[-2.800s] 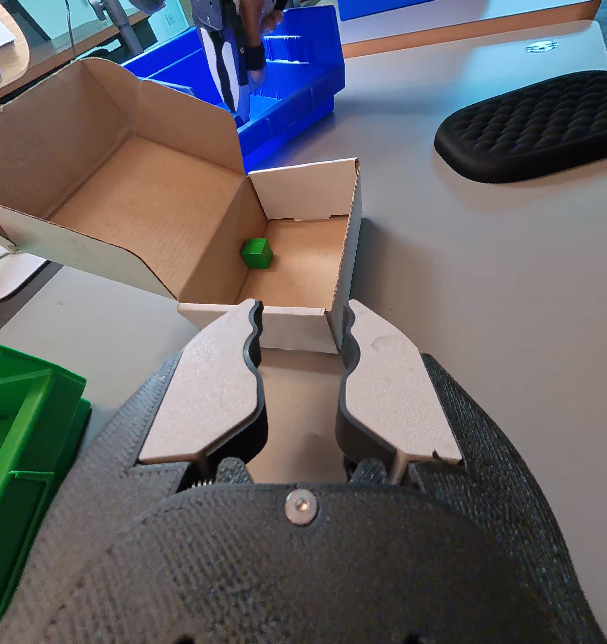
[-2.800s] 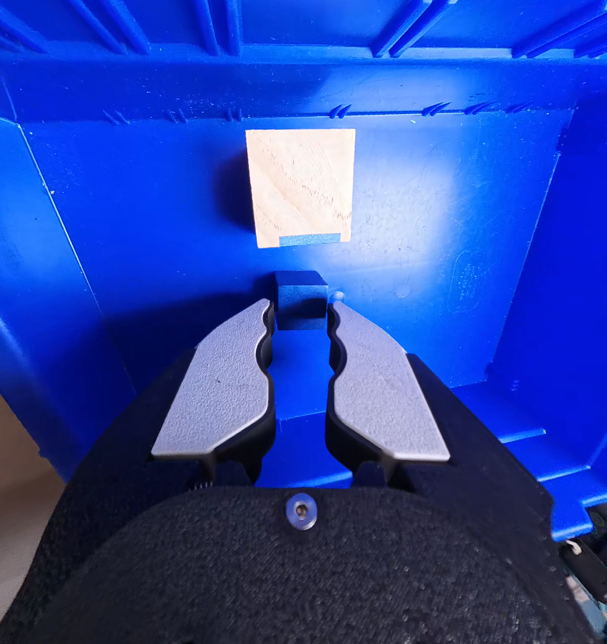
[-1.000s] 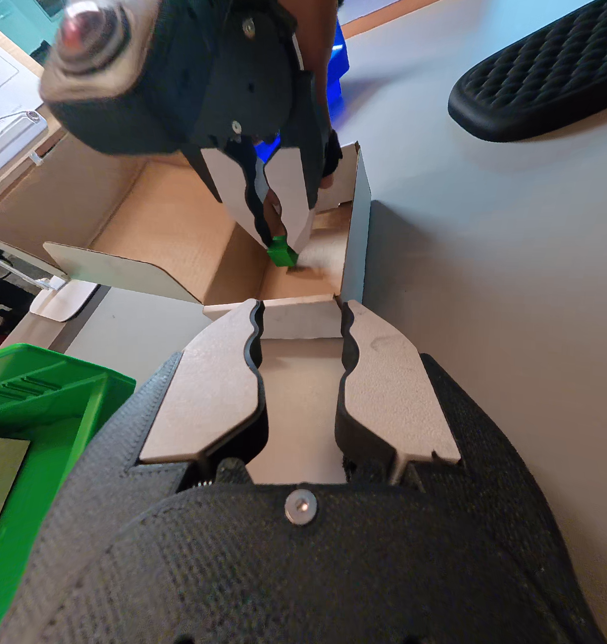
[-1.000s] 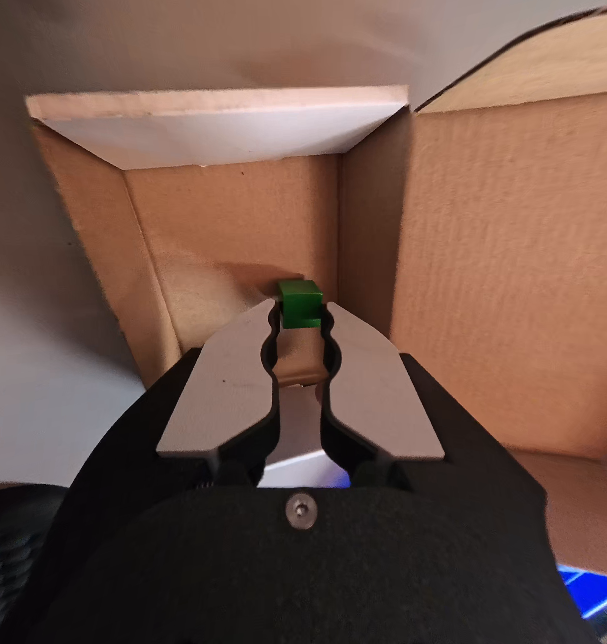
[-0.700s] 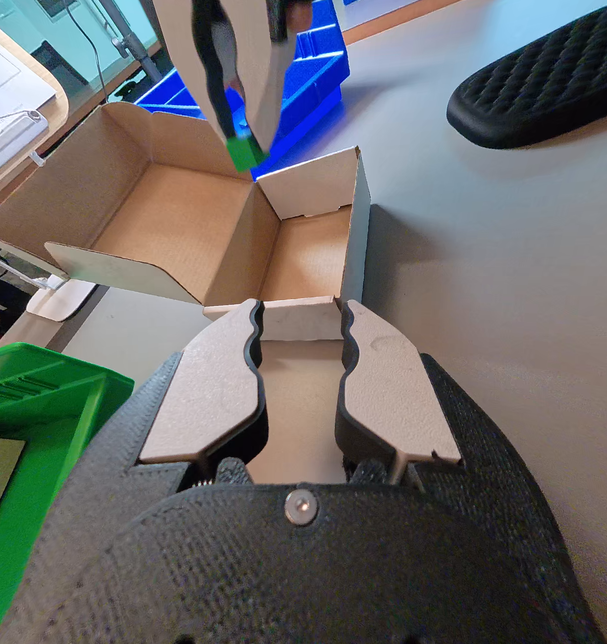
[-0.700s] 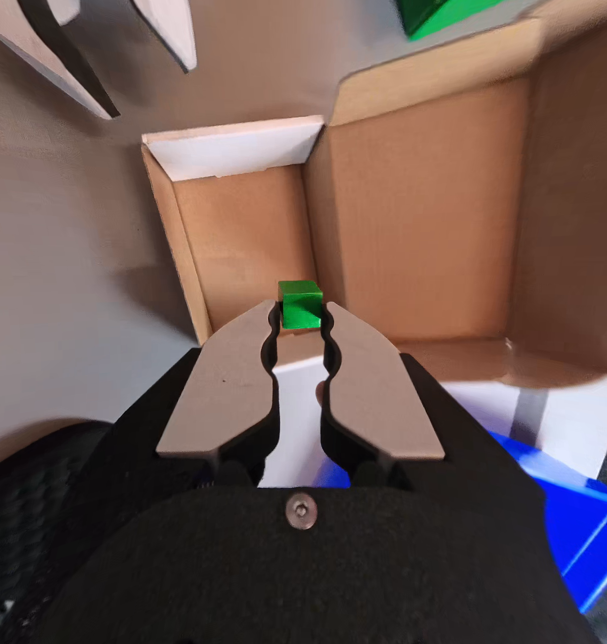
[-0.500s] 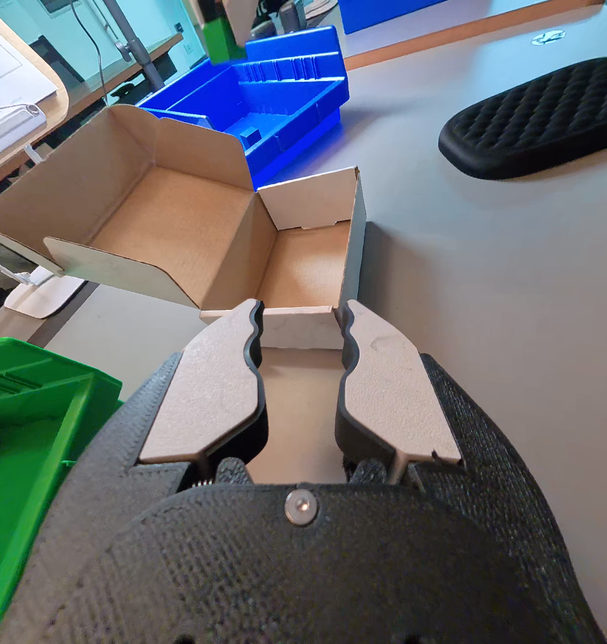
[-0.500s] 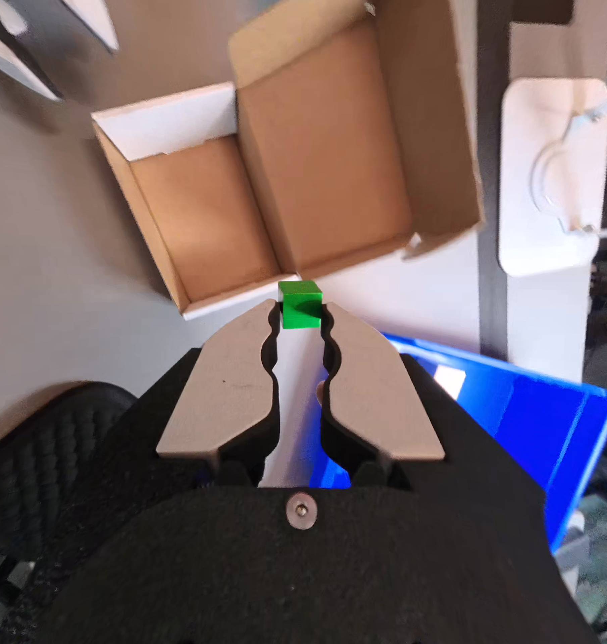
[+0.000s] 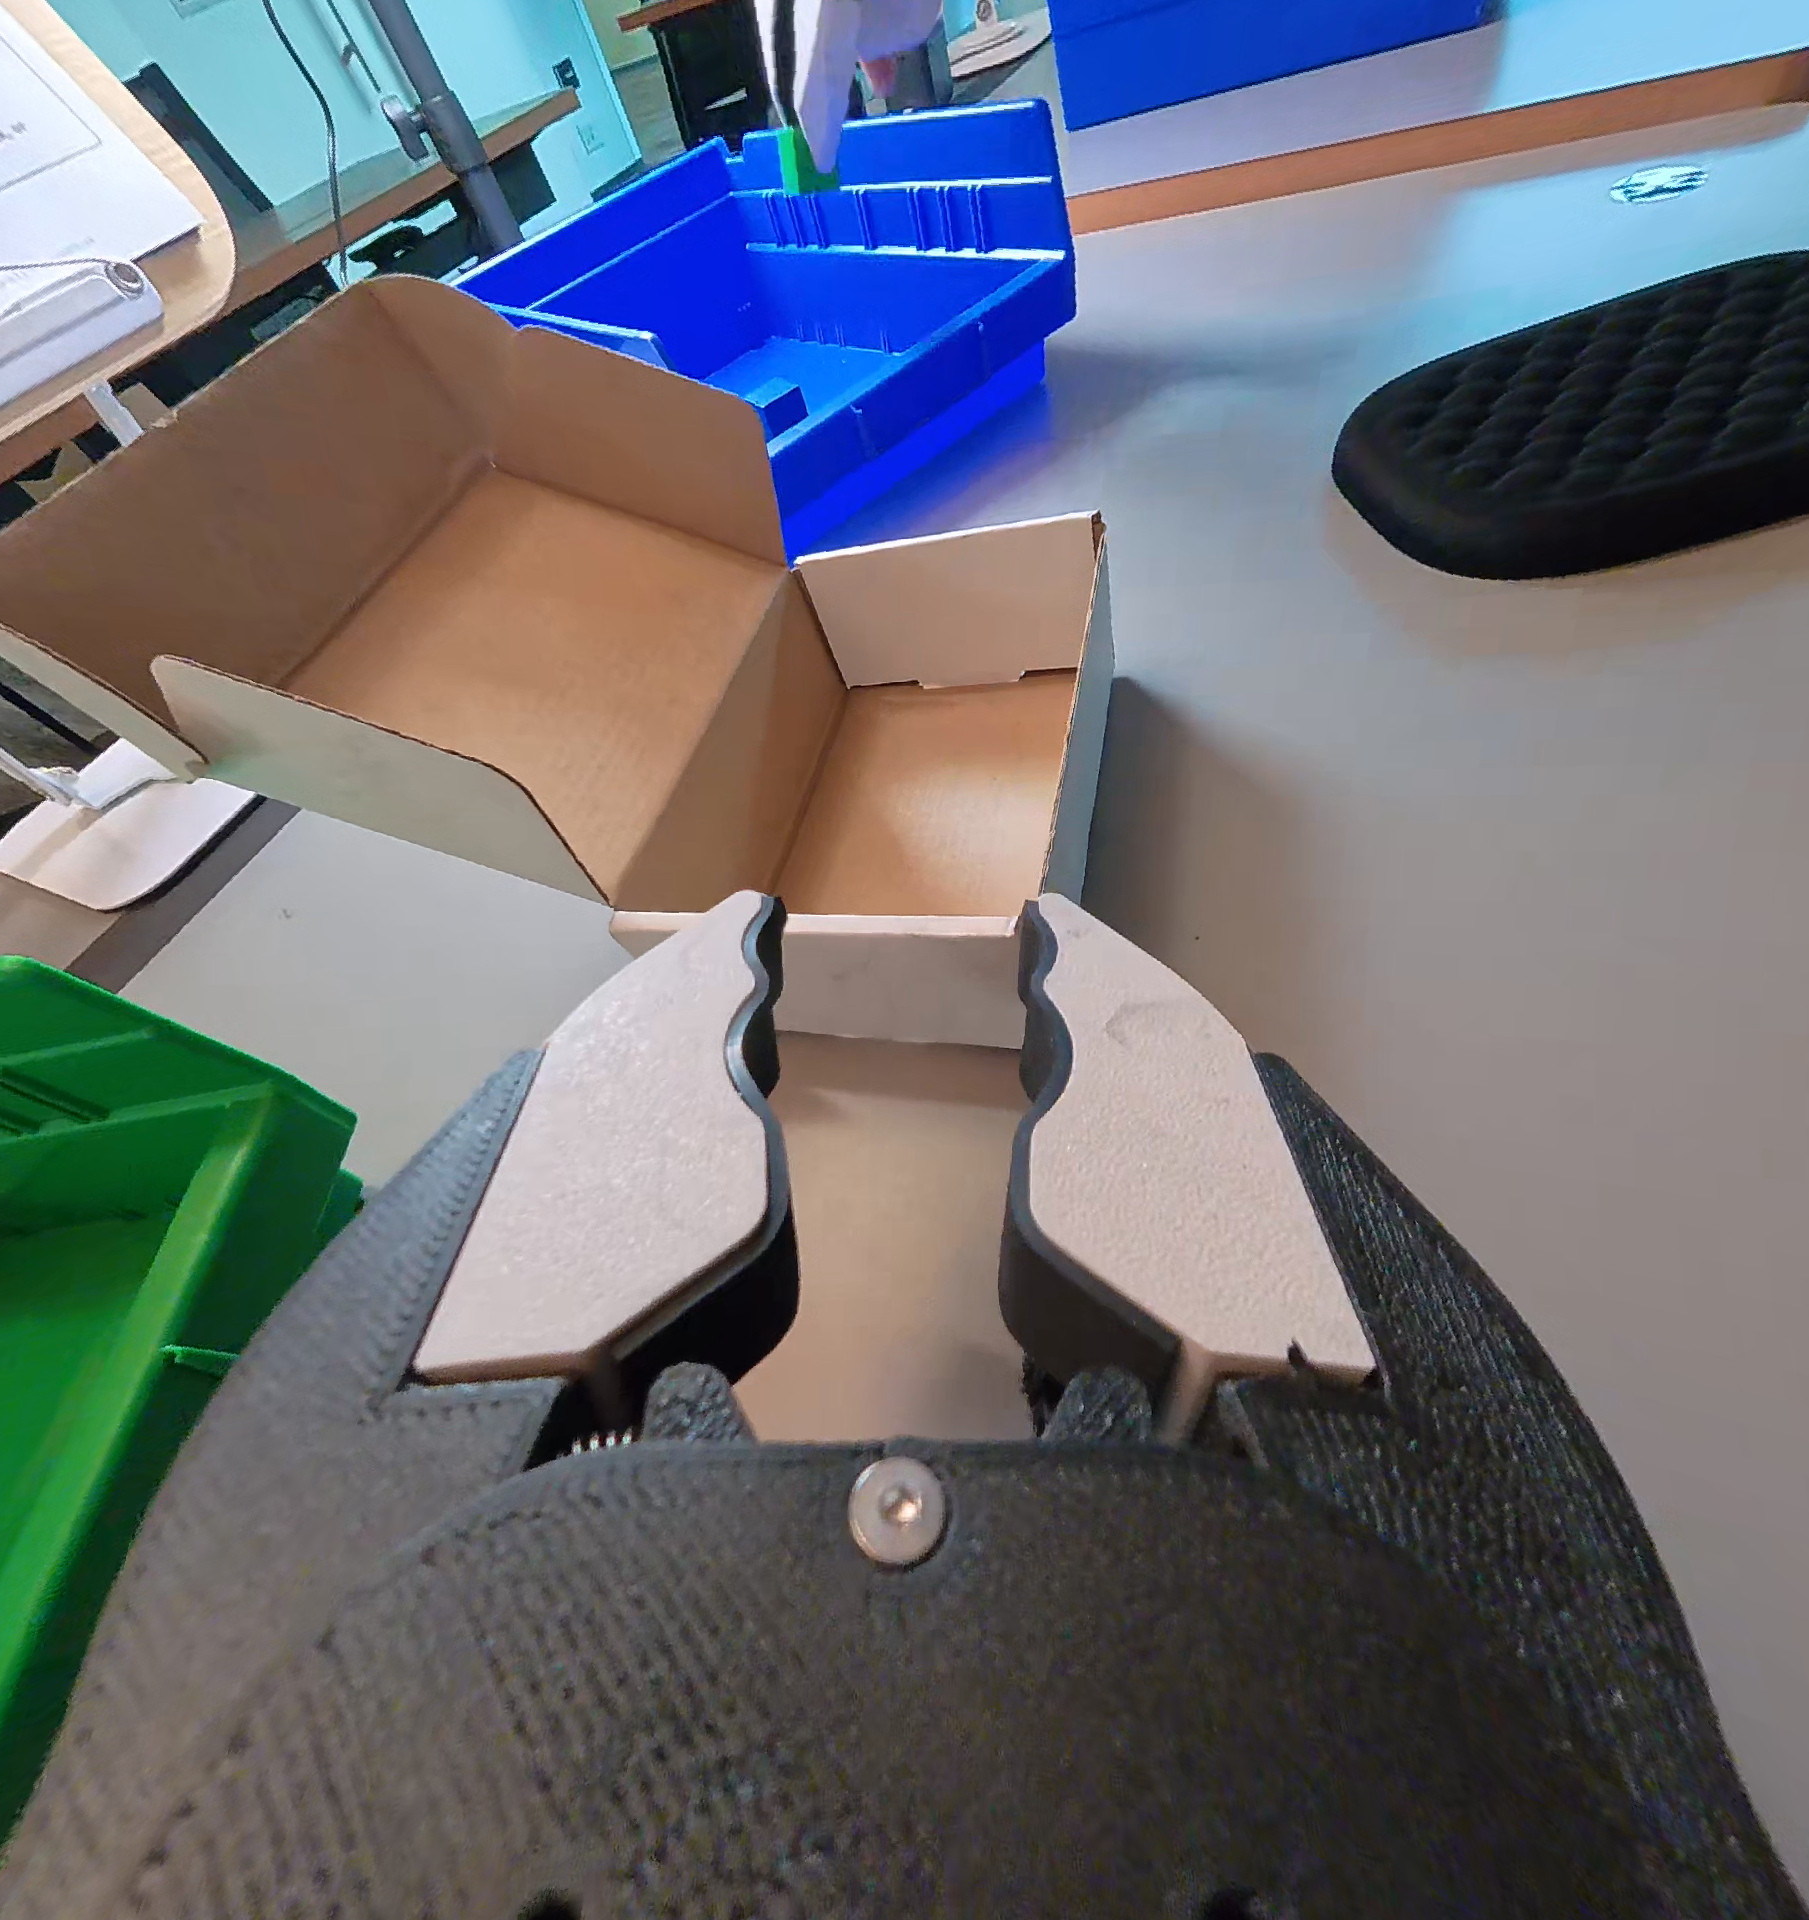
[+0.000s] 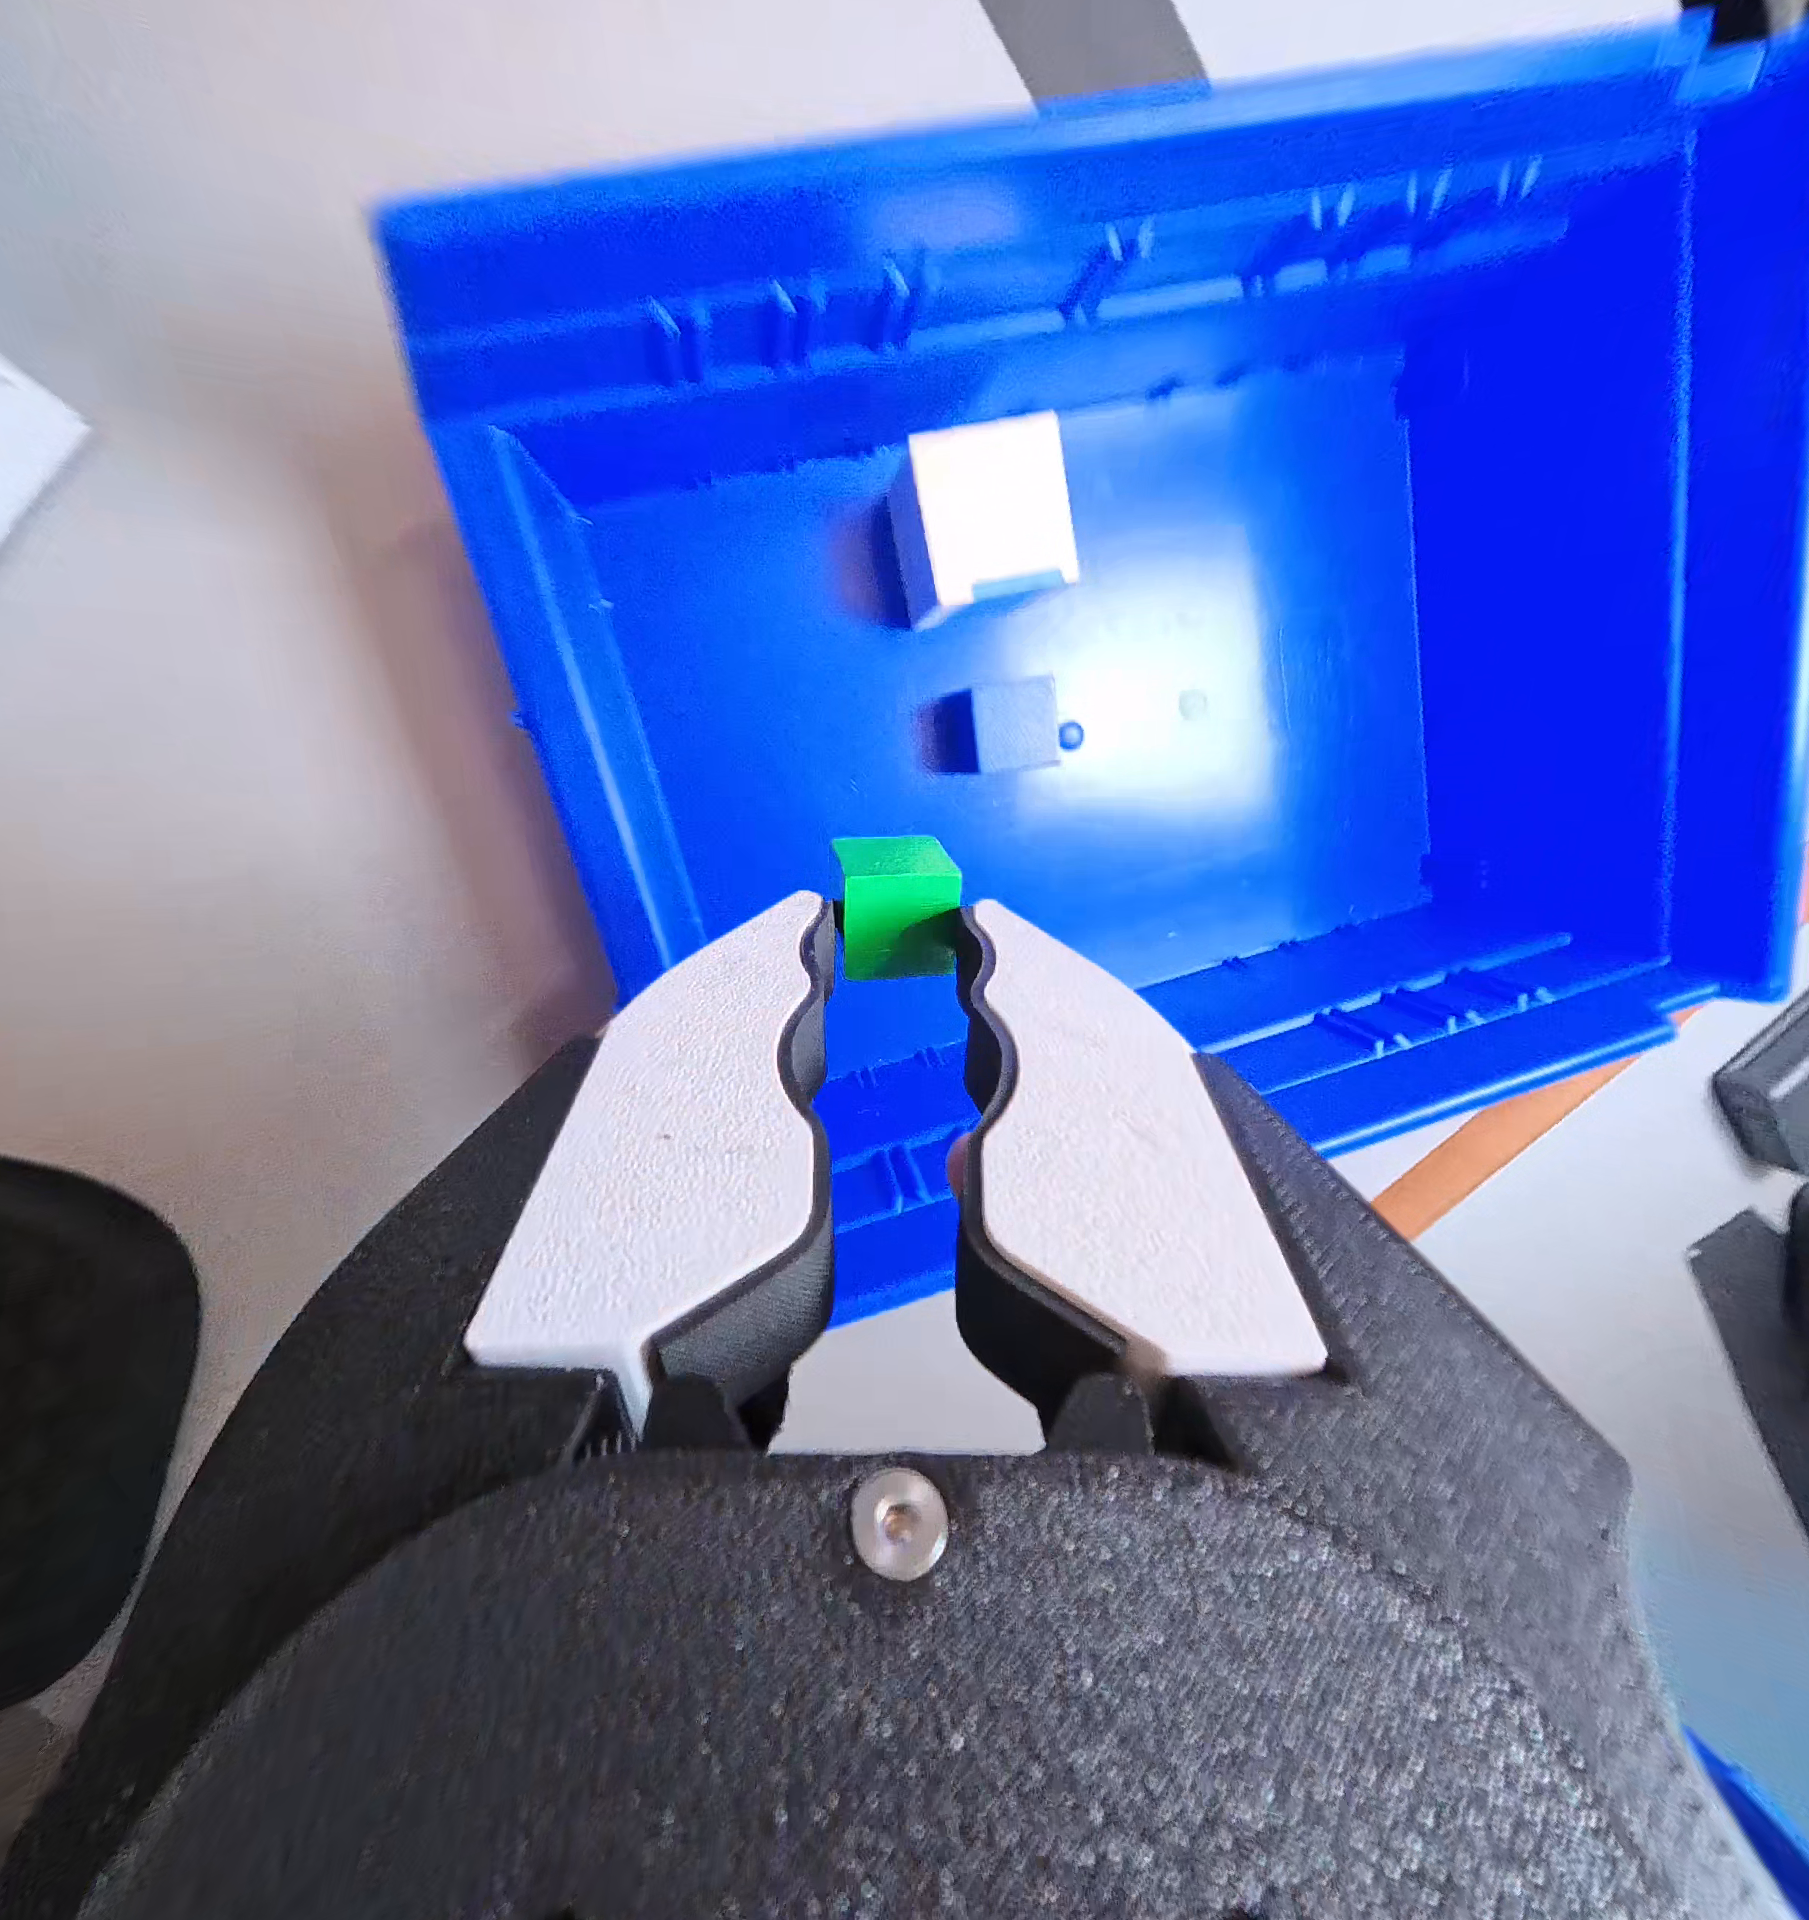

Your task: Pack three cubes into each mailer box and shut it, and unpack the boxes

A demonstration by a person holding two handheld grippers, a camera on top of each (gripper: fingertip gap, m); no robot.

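Right wrist view — right tongs [image 10: 898, 914] gripping green cube [image 10: 895, 906], above blue bin [image 10: 1544, 582] edge

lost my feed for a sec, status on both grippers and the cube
Right gripper shut on small green cube, above blue plastic bin. Left gripper open, at open cardboard mailer box. Path clear.

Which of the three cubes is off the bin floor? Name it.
The green cube, pinched between the right gripper fingers above the blue bin. The pale wooden cube and small blue cube both lie on the bin's floor.
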